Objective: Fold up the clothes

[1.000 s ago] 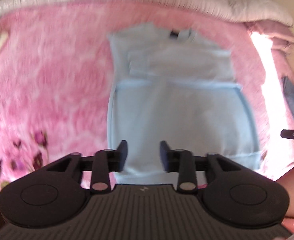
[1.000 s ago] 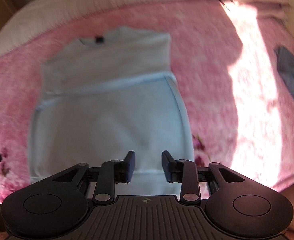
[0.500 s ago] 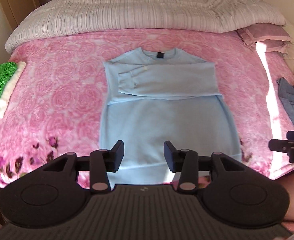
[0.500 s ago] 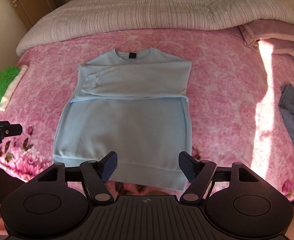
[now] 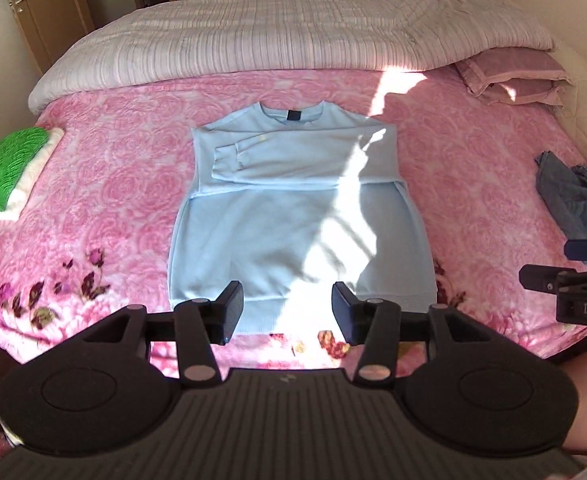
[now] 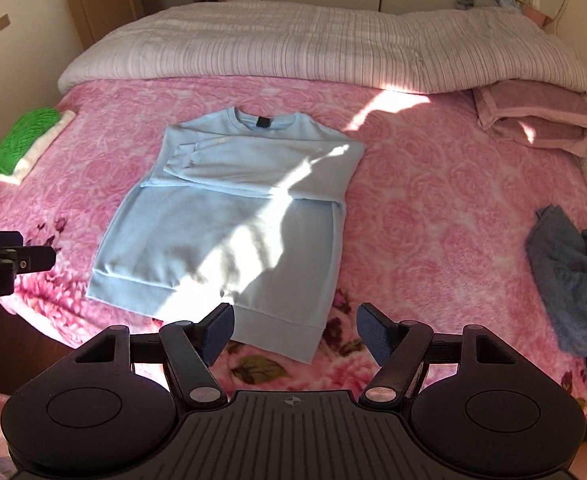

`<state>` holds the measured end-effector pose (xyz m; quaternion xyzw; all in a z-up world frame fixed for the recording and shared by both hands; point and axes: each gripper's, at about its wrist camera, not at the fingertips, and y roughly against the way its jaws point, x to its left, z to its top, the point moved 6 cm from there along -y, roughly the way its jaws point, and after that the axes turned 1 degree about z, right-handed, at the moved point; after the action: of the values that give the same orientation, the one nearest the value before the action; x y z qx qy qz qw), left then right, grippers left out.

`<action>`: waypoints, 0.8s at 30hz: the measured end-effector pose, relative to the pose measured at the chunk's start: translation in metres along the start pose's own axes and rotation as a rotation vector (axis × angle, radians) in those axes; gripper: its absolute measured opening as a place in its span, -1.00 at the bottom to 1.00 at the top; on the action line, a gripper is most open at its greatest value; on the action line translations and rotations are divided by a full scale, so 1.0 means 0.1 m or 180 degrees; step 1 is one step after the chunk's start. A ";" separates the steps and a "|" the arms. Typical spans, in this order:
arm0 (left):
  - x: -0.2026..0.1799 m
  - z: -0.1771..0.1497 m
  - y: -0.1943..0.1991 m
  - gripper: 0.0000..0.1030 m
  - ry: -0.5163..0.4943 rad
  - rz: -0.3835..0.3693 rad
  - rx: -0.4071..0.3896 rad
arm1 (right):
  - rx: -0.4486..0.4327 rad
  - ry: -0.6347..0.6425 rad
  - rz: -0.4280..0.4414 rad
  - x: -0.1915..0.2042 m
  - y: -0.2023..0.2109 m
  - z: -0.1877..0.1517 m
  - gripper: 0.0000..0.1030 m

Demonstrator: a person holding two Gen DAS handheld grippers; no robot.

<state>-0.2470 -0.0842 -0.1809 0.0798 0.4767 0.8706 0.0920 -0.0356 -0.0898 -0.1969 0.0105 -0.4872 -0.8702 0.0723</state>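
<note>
Sweatshirt ahead at twelve o'clock, hem nearest me

My left gripper [image 5: 287,312] has just been opening and my right gripper [image 6: 293,330] stands wide; neither holds anything. The sweatshirt [image 5: 293,216] runs hem-to-collar away from me on the bed [image 5: 105,184], sleeves folded across its chest. Sun glare washes out the middle hem.

The right gripper [image 6: 291,330] is hovering above the near edge of a pink floral blanket [image 6: 433,208], its jaws standing wide with nothing between them. A light blue sweatshirt [image 6: 229,224] is lying flat, both sleeves folded across its chest. Sunlight is streaking over it. The left gripper [image 6: 33,258] is peeking in from the left edge.
</note>
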 end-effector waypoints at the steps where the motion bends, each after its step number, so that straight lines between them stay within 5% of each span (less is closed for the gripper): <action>1: -0.03 -0.04 0.02 -0.13 0.0004 0.0025 0.0010 | 0.0008 0.0017 -0.0007 -0.01 0.02 -0.04 0.38; 11: -0.23 -0.53 0.07 -0.09 -0.0027 0.0261 0.0219 | 0.0401 0.0149 0.0017 0.00 -0.02 -0.48 0.38; 24: -0.28 -0.77 0.18 -0.07 0.0042 0.0344 0.0235 | 0.0389 0.0205 0.0109 0.07 0.13 -0.65 0.38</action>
<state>-0.2388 -0.1633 -0.2078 0.1030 0.5041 0.8566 0.0388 -0.0351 -0.1527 -0.2193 0.0346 -0.5369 -0.8367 0.1020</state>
